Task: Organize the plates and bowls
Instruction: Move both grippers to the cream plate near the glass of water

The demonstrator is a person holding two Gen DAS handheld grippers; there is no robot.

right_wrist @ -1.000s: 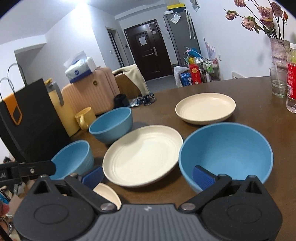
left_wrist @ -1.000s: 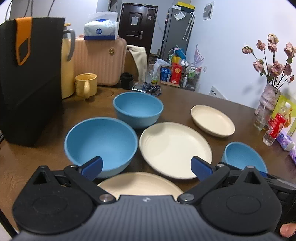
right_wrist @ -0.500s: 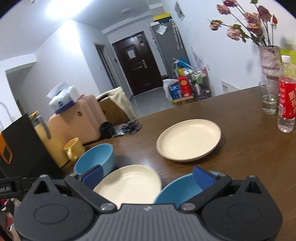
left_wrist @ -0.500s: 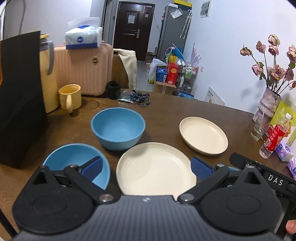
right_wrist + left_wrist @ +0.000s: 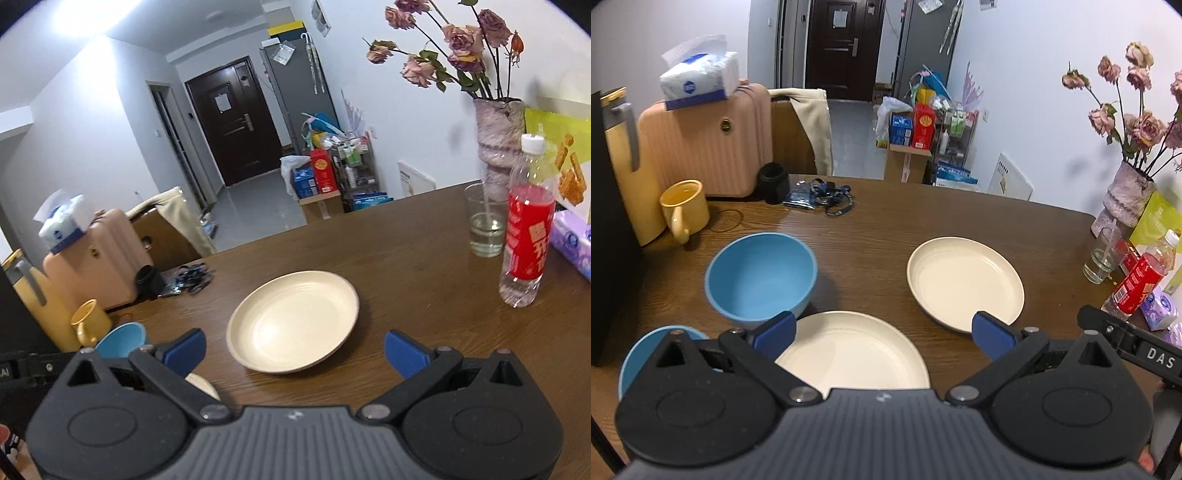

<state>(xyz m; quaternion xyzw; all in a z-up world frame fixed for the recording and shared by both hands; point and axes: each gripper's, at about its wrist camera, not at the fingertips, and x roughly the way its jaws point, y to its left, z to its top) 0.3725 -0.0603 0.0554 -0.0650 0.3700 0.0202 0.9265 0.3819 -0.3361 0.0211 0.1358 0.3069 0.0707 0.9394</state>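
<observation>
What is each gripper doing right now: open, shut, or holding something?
Left gripper: open, holding nothing.
Right gripper: open, holding nothing.

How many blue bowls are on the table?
2: one blue bowl near the yellow mug, another bowl partly behind the left fingers. More may be hidden below.

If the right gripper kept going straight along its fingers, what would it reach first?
Most likely the cream plate, lying on the table just ahead between the open right gripper fingers. Nothing stands between them, though its height above the plate is unclear.
</observation>
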